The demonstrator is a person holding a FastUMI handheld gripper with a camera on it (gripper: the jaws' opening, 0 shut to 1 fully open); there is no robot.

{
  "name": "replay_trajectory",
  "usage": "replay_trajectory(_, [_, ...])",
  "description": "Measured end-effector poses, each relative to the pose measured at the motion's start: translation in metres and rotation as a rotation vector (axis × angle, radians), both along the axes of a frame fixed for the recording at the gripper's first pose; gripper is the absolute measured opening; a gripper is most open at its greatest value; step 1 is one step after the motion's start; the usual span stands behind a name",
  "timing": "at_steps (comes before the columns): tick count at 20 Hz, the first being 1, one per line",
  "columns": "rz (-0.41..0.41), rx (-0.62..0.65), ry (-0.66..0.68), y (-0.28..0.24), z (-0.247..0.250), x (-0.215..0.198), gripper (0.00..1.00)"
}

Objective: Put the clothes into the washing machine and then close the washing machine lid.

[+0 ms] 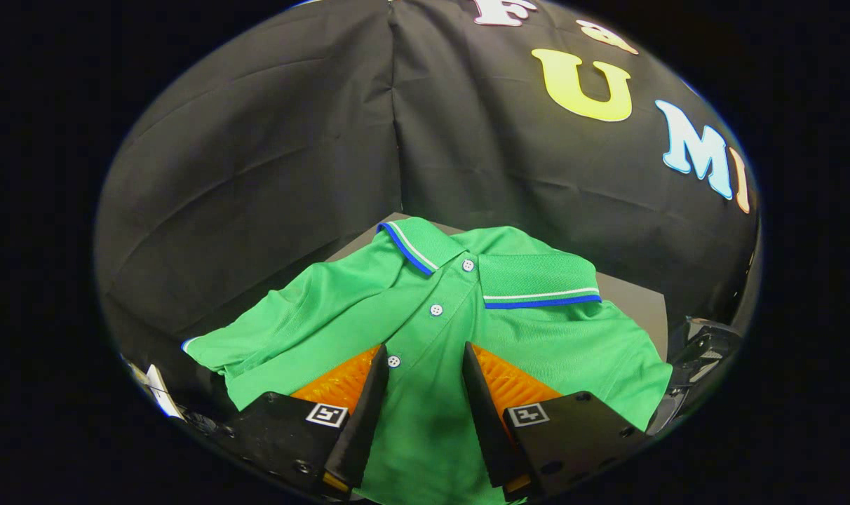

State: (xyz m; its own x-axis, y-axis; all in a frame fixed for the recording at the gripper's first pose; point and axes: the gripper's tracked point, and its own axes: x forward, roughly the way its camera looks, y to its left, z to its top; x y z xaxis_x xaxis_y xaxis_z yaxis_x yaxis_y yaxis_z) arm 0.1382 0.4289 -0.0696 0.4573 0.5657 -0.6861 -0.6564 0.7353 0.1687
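Note:
A green polo shirt [425,330] with a blue-and-white striped collar and white buttons lies spread flat on a grey surface [635,298]. My gripper [425,351] hovers over the shirt's button placket, open, its two fingers standing apart on either side of the lowest visible button. The shirt's cloth runs under and between the fingers; I cannot tell whether the tips touch it. The collar lies just beyond the fingers.
The booth's black cloth wall [292,140] rises right behind the grey surface, folding at a corner beyond the collar. A dark object [702,351] sits off the shirt's right sleeve, and a small white tag [160,389] off its left sleeve.

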Motion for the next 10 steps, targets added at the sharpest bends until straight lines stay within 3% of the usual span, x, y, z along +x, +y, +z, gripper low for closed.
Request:
replay_trajectory(4, [0.007, 0.001, -0.009, 0.0001, 0.0015, -0.0007, 0.68])
replay_trajectory(7, [-0.048, 0.082, 0.020, -0.0003, 0.0015, -0.0011, 0.13])
replay_trajectory(10, [-0.027, 0.103, 0.030, 0.0008, 0.0023, 0.0018, 0.13])
